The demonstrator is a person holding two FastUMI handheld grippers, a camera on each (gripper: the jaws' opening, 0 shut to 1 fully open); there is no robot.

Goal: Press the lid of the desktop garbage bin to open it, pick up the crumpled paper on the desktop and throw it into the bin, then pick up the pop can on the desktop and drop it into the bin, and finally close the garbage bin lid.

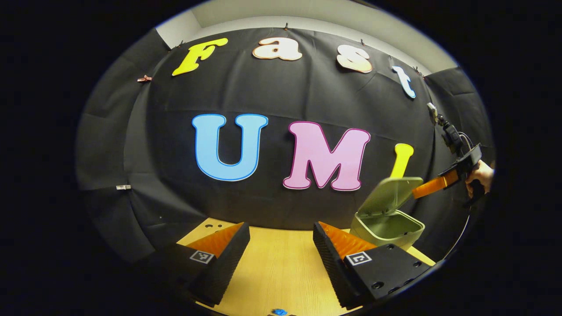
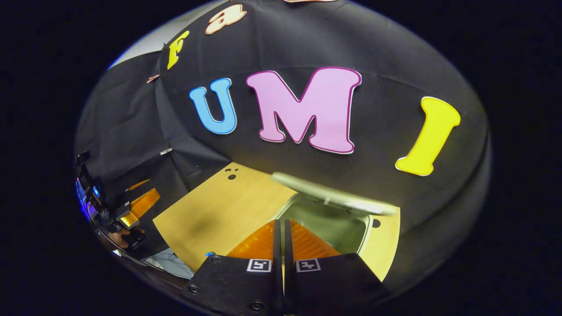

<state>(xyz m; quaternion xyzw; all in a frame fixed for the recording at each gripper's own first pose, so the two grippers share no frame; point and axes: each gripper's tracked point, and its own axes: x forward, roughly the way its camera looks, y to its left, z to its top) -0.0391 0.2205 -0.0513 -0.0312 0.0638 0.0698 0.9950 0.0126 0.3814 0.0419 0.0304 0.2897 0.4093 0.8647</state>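
A pale green desktop bin (image 1: 388, 228) stands at the right of the wooden table (image 1: 281, 263), its lid (image 1: 393, 195) tilted up and its mouth open. My right gripper (image 1: 428, 188) comes in from the right, and its tips touch the lid's raised edge. In the right gripper view that gripper (image 2: 281, 223) is shut with nothing between its fingers, just above the bin's opening (image 2: 327, 224). The lid (image 2: 329, 193) looks blurred there. My left gripper (image 1: 281, 226) hangs open over the table's middle, left of the bin, holding nothing.
A hand (image 1: 480, 175) holds the right gripper. The left gripper (image 2: 138, 204) and its hand (image 2: 127, 239) are at the far left of the right gripper view. A small blue thing (image 1: 279, 312) lies at the table's near edge. The black cloth wall stands close behind the table.
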